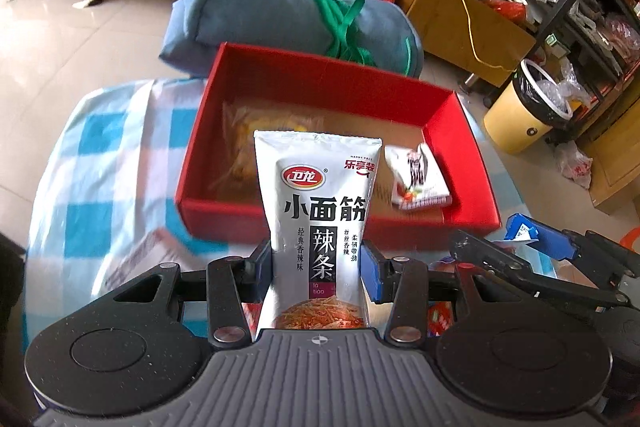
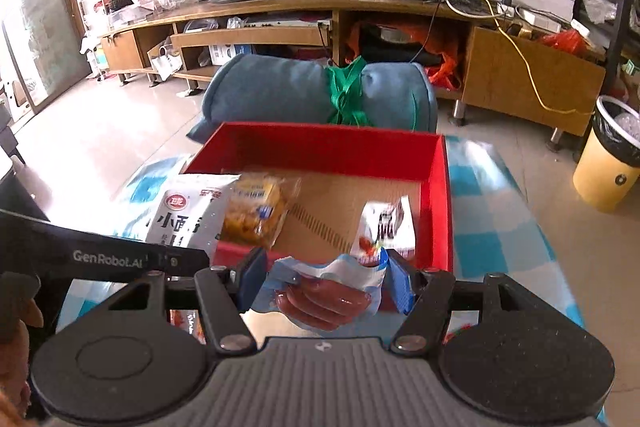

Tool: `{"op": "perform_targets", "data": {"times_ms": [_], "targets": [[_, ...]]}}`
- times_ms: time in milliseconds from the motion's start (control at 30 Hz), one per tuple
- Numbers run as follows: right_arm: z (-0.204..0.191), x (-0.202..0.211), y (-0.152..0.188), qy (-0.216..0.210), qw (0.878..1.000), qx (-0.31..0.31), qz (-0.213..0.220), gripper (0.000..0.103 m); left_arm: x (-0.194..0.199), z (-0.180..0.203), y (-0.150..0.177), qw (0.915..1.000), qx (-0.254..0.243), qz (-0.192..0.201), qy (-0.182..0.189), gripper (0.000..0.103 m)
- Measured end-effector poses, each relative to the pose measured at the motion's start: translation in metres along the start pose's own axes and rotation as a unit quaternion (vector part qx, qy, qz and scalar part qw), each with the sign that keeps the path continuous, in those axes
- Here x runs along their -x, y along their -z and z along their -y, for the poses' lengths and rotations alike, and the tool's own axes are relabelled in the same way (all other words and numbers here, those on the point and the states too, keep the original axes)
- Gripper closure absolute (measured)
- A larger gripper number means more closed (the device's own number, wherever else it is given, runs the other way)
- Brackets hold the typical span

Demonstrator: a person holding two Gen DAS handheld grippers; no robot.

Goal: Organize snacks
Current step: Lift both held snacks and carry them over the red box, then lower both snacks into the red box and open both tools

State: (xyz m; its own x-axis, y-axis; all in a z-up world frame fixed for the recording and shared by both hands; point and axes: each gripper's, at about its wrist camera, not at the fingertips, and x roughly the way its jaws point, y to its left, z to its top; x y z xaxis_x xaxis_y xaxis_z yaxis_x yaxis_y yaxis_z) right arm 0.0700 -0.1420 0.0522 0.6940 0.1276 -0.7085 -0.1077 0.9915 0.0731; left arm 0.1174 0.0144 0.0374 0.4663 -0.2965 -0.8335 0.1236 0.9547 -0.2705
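Clamped upright in the left gripper [image 1: 318,263] was a silver latiao packet [image 1: 320,223], its jaws closed on the packet's sides, held just short of the red box [image 1: 192,163]. A sausage pack [image 2: 328,291] was pinched in the right gripper [image 2: 326,281] – also at the near wall. Inside the box, a yellow snack bag [image 2: 256,211] and a small white sachet [image 1: 418,175] were already laid. The loading step was judged under way; next, each packet would need carrying over the wall and releasing onto bare cardboard. Beyond the box, a rolled blue cushion [image 1: 256,11] was seen.
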Motion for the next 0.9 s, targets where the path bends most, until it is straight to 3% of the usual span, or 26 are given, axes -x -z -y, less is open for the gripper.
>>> {"op": "perform_targets", "data": {"times_ms": [900], "targets": [[0.021,-0.065,-0.049,0.016,1.0,0.0,-0.018,0.045,-0.051,0.011,-0.059,0.999,-0.008,0.01,-0.042,0.052]]}}
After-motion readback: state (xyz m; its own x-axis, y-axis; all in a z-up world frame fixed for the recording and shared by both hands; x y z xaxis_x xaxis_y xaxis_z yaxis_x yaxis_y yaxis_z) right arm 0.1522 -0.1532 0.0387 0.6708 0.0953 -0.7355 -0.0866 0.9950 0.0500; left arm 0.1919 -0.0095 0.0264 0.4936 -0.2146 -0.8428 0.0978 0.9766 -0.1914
